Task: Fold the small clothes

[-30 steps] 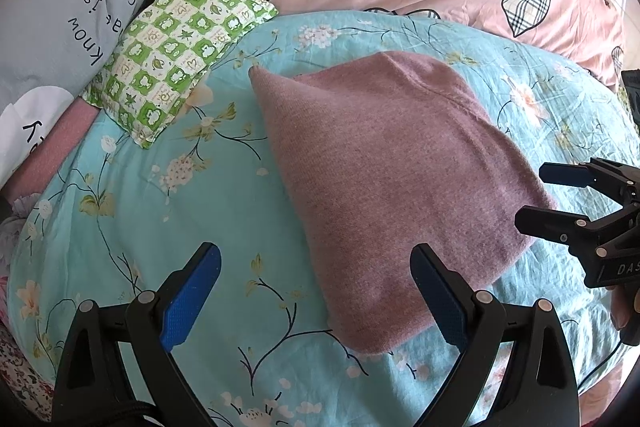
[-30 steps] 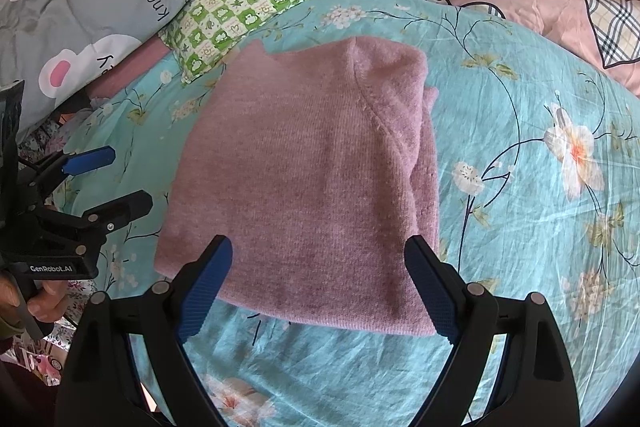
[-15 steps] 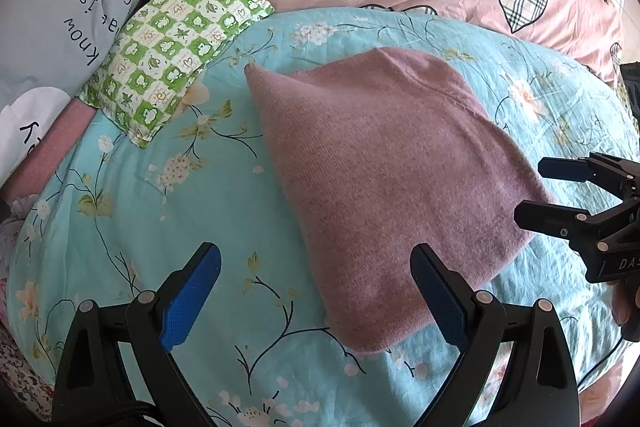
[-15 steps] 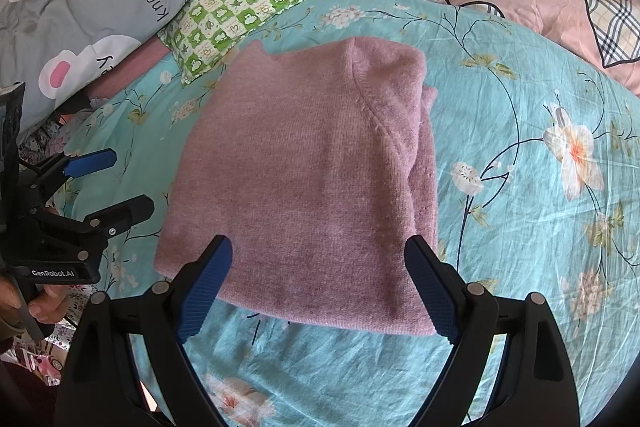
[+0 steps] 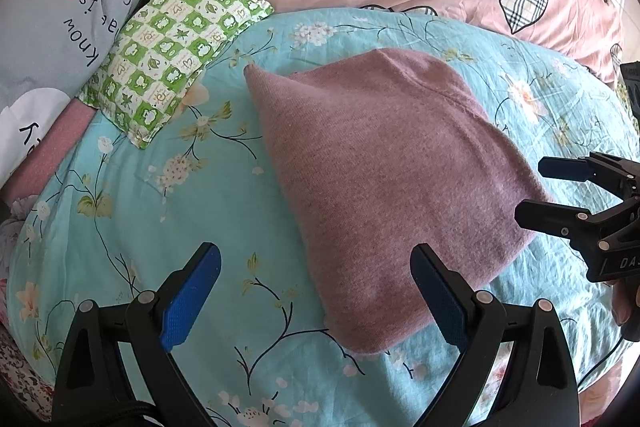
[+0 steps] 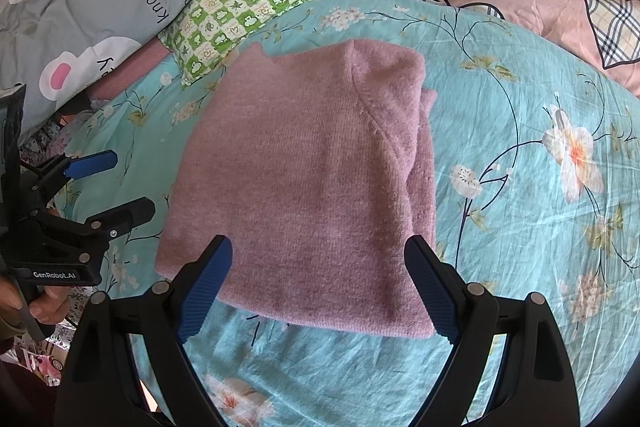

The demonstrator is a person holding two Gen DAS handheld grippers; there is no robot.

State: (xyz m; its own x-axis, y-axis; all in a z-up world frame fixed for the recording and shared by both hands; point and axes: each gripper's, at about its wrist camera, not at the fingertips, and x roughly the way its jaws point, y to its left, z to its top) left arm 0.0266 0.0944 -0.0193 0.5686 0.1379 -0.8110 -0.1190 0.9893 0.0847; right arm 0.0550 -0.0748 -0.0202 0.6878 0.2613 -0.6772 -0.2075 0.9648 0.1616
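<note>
Folded sweater [image 6: 304,195] lies beyond right claw [image 6: 318,285].

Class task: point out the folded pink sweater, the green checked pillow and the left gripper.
pink sweater [image 6: 304,187]: right wrist view, middle of top layer.
green checked pillow [image 6: 244,11]: right wrist view, centre.
left gripper [image 5: 316,299]: left wrist view, between fingertips.

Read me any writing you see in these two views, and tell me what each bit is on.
"GenRobot.AI" on the left gripper body, right wrist view.
"DA", cut off by the frame edge, on the right gripper body, left wrist view.
"know", "is", "cau", upside down, on the grey pillow; its other words are only partly legible.
</note>
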